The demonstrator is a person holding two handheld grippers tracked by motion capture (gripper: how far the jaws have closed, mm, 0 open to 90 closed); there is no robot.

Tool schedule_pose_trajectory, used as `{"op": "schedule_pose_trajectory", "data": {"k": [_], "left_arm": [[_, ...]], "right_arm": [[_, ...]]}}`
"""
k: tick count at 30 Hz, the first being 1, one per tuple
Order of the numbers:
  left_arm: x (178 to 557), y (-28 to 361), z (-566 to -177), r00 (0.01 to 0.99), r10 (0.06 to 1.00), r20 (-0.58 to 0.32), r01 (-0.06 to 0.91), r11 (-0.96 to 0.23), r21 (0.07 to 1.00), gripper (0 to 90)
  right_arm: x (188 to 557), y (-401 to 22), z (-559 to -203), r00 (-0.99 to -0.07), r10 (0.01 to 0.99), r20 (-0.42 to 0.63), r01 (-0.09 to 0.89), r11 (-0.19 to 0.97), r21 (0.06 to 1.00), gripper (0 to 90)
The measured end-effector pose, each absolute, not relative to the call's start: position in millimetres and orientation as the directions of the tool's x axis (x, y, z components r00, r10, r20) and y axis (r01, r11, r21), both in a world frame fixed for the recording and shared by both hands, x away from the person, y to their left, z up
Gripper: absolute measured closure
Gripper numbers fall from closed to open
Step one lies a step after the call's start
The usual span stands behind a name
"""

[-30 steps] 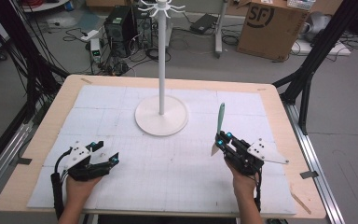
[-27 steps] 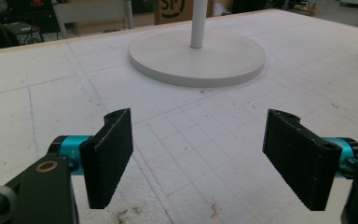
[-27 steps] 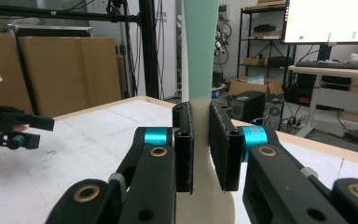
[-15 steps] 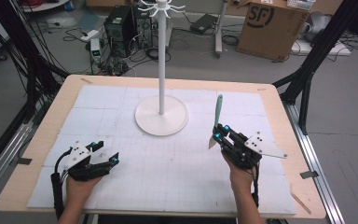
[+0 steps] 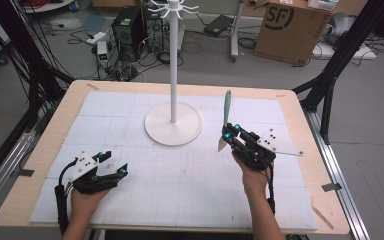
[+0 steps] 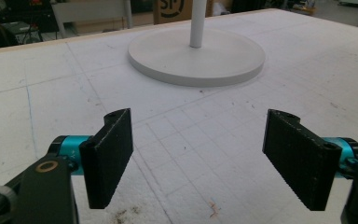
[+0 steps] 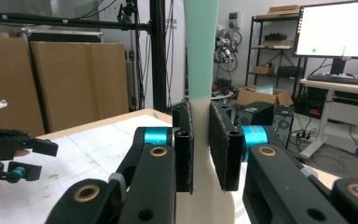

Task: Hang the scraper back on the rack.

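The spatula (image 5: 226, 116) showed a mint-green handle and cream blade at centre right, the stand (image 5: 173, 122) at centre was plain white, the mat (image 5: 190, 175) white with a faint grid, and both grippers' black jaws carried turquoise fittings.

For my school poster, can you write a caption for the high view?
Right hand-held gripper holds a green-handled spatula upright beside a white stand.

two grippers (image 5: 121, 171) (image 5: 225, 134), one spatula (image 5: 225, 116), one white stand (image 5: 173, 124), one table (image 5: 307, 165).
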State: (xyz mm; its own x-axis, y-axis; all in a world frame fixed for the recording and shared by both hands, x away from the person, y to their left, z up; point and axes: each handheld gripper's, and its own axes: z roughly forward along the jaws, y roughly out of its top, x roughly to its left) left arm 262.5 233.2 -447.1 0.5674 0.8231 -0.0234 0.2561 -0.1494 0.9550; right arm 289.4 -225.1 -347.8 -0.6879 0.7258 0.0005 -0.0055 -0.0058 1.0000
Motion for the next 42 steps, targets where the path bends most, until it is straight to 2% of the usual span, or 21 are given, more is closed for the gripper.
{"op": "schedule_pose_trajectory", "data": {"k": [42], "left_arm": [[263,233,-447,0.570,0.821,-0.027,0.259,-0.149,0.954,24.9]], "right_arm": [[340,-183,-282,-0.691,0.723,0.005,-0.001,-0.008,1.000,80.6]]}}
